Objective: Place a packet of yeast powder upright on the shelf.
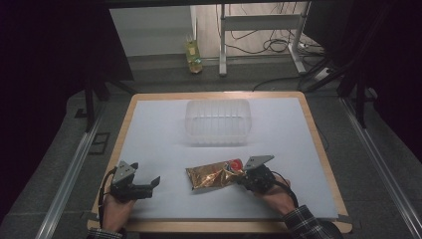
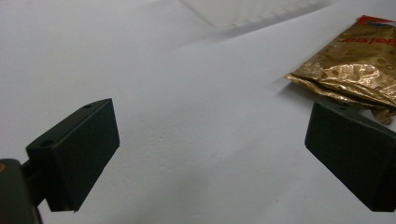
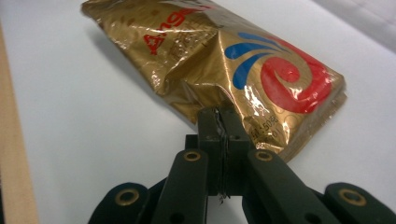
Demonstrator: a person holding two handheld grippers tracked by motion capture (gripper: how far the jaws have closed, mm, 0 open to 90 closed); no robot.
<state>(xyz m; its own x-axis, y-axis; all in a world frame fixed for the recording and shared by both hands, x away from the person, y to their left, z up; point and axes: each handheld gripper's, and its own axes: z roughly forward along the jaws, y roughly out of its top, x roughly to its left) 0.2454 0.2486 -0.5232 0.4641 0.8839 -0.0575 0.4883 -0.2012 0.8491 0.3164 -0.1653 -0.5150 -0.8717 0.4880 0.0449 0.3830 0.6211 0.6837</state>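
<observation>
Right hand-held gripper (image 3: 219, 116) pinched tight on the gold snack bag's (image 1: 215, 177) right end, bag near-centre on the white table (image 1: 278, 149), left hand-held gripper (image 2: 210, 154) gaping wide, holding nothing, clear plastic tub (image 1: 217, 122) beyond

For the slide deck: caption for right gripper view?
Right claw shut on gold snack bag's edge, over white table sheet.

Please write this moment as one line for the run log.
right gripper: shut on gold snack bag edge | left gripper: open, empty | clear plastic container: behind the bag, untouched | bag lies on white table
</observation>
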